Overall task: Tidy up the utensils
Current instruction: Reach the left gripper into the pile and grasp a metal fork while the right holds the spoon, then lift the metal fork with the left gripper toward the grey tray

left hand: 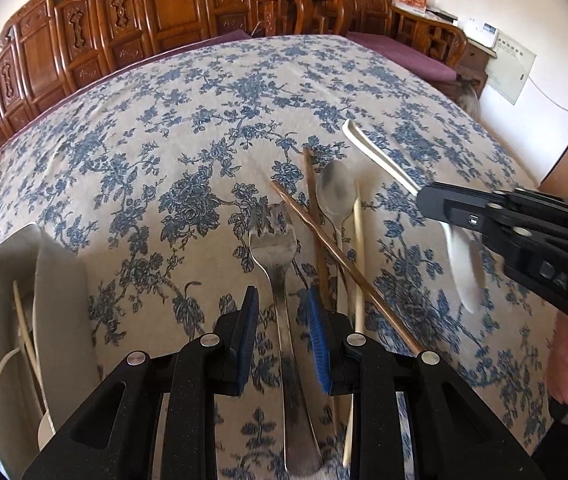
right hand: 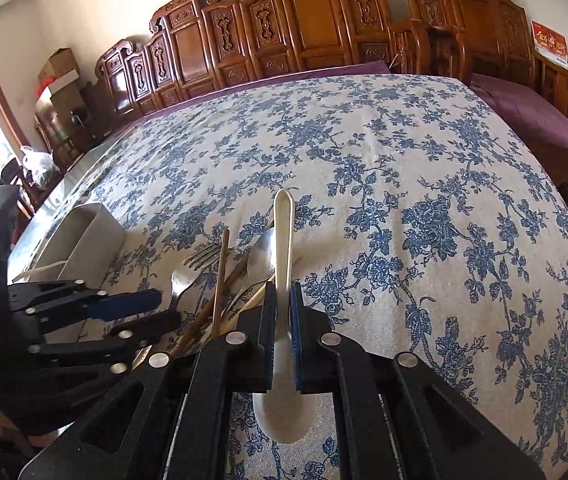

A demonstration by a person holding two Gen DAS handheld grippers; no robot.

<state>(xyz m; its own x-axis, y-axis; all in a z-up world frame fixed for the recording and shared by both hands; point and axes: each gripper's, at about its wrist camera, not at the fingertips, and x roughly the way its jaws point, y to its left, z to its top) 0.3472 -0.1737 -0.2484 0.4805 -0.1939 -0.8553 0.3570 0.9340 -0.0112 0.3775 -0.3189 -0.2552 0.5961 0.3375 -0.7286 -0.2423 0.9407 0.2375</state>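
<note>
Straddling the fork (left hand: 279, 280) on the tabletop (left hand: 143, 152), the left gripper (left hand: 281, 316) stands slightly apart, not gripping. Stiff, slick metal: likely best pinched mid-handle. The right gripper (right hand: 281, 320) is clamped on the light white spoon (right hand: 284, 240), lifted clear.

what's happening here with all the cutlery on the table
A person is sorting utensils with a two-finger tool in each hand. The right tool is shut on a white spoon, held off the floral tablecloth. The left tool is open, its fingers either side of a metal fork that lies beside a metal spoon and chopsticks. A grey holder at the left has some pieces in it.
</note>
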